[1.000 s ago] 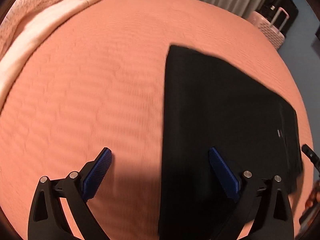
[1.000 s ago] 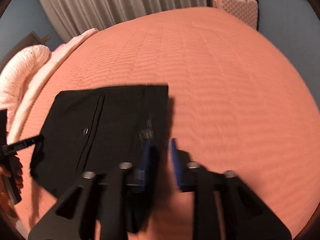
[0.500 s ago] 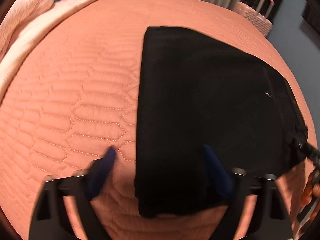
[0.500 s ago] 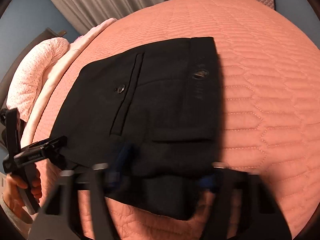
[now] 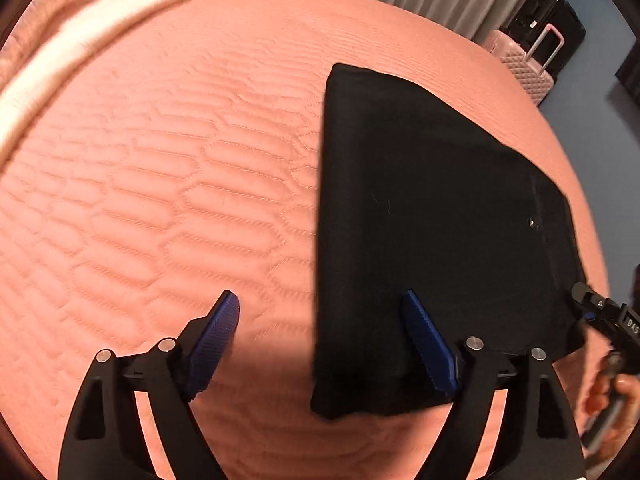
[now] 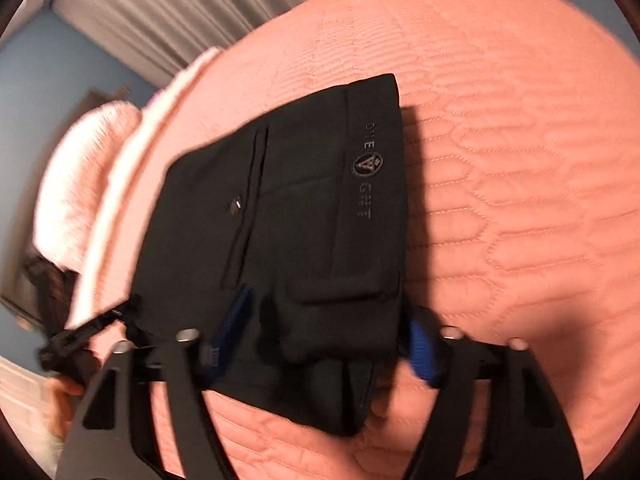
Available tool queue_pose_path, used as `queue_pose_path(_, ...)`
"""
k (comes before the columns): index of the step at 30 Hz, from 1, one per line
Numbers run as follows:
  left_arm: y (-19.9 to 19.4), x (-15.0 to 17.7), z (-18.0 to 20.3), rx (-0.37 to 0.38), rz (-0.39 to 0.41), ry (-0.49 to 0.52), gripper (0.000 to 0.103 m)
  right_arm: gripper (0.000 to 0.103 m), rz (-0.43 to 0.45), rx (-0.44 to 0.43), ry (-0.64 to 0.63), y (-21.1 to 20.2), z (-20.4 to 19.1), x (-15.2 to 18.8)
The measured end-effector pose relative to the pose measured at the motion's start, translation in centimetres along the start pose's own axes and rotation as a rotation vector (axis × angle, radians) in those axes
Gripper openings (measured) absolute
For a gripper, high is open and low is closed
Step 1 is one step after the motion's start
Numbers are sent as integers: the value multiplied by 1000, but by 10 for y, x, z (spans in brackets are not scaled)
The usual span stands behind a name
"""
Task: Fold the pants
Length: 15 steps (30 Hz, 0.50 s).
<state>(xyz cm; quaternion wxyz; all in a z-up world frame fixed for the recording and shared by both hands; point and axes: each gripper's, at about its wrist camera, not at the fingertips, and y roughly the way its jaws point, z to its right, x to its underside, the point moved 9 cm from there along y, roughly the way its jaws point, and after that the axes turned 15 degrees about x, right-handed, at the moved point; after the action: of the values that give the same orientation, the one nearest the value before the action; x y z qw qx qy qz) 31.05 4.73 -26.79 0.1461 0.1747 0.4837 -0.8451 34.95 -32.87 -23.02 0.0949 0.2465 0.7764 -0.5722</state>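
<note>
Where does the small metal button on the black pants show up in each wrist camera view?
Left wrist view: the button sits far right on the folded black pants, near their right edge.
Right wrist view: the button sits left of centre, beside the pocket slit.
Shared landmark: the pale pink blanket along the edge of the orange quilt.

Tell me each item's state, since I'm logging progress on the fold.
Black pants: folded into a compact stack, flat on the bed.
Left gripper: jaws opening, straddling the pants' near edge, not pinching.
Right gripper: jaws opening, cloth between them.
Pink suitcase: upright, handle extended.
</note>
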Motion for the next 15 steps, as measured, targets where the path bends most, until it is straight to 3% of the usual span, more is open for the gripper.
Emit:
queue_pose_path(2, 7, -16, 4, 9, 18, 14, 82, 74, 1, -72, 49, 11, -4, -12)
queue_pose_path(3, 18, -24, 10, 56, 2, 14, 82, 74, 6, -102, 56, 15, -9, -19)
queue_pose_path(4, 33, -34, 25, 98, -25, 8, 81, 69, 3, -113, 51, 20, -12, -24)
queue_pose_path(6, 54, -43, 40, 94, -52, 71, 79, 53, 2, -74, 4, 32, -18, -28)
queue_pose_path(8, 68, -48, 52, 57, -76, 145, 68, 34, 7, -37, -51, 37, -23, -31)
queue_pose_path(11, 64, -56, 64, 33, -71, 165, 22, 25, 17, -32, -83, 25, -25, -30)
queue_pose_path(12, 59, -59, 67, 30, -60, 178, 14, 24, 33, -15, -106, 19, -29, -29)
queue_pose_path(15, 40, -60, 76, 25, -24, 199, 13, 22, 88, 17, -157, -4, -45, -28)
